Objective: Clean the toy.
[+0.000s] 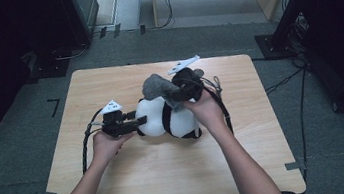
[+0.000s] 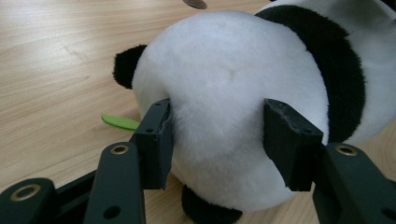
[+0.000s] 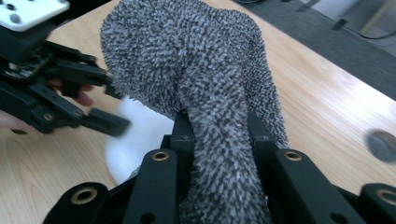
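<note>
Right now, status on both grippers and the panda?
Left gripper shut on panda, pinning it to table. Right gripper shut on grey cloth, held above panda. Nothing in the way.

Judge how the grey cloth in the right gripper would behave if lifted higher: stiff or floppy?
Probably floppy: the grey cloth bunches and droops over the right gripper. Likely light, since a narrow pinch holds it. Its nubby pile should resist slipping.

plush panda [image 2: 233, 93]: white body, black band, black ear at 9 o'clock. cloth [image 3: 205, 70]: grey, speckled nubby pattern. table [image 1: 121, 184]: light wood grain. leaf [image 2: 120, 122]: green. grippers' jaws black.
</note>
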`<state>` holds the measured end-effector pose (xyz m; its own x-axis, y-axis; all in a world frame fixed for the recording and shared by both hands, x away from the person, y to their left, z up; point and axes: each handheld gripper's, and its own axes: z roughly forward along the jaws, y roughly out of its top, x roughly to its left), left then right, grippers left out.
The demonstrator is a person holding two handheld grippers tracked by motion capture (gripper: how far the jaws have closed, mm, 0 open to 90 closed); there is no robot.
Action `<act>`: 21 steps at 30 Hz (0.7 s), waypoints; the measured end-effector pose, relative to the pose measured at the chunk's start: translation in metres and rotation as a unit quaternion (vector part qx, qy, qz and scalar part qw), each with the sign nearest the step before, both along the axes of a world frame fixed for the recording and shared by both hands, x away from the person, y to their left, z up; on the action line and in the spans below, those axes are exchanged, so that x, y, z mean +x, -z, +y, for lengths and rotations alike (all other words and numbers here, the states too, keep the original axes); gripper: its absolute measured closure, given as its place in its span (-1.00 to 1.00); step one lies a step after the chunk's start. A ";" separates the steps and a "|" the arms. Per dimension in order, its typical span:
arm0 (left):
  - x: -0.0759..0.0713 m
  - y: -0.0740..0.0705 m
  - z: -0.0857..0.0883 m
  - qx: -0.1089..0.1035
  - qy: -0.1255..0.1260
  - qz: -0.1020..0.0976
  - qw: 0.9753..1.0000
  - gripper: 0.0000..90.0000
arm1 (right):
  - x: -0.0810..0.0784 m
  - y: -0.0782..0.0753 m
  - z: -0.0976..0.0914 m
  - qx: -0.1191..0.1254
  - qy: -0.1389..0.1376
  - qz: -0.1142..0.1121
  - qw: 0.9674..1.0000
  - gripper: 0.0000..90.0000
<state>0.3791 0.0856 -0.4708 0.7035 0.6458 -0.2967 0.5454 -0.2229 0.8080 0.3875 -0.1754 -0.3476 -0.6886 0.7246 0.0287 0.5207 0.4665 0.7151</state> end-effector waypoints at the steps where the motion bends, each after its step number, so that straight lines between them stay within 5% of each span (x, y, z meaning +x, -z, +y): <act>1: 0.000 0.000 0.000 0.001 0.001 0.000 1.000 0.02 | 0.003 0.003 0.008 -0.001 -0.006 0.004 1.000 0.60; 11: 0.000 0.001 -0.001 0.014 0.000 -0.008 1.000 0.02 | 0.022 0.042 0.058 -0.046 -0.027 0.046 0.998 0.59; 21: 0.000 0.002 -0.004 0.026 0.001 -0.014 1.000 0.02 | 0.009 0.045 0.046 -0.050 -0.034 0.051 0.997 0.59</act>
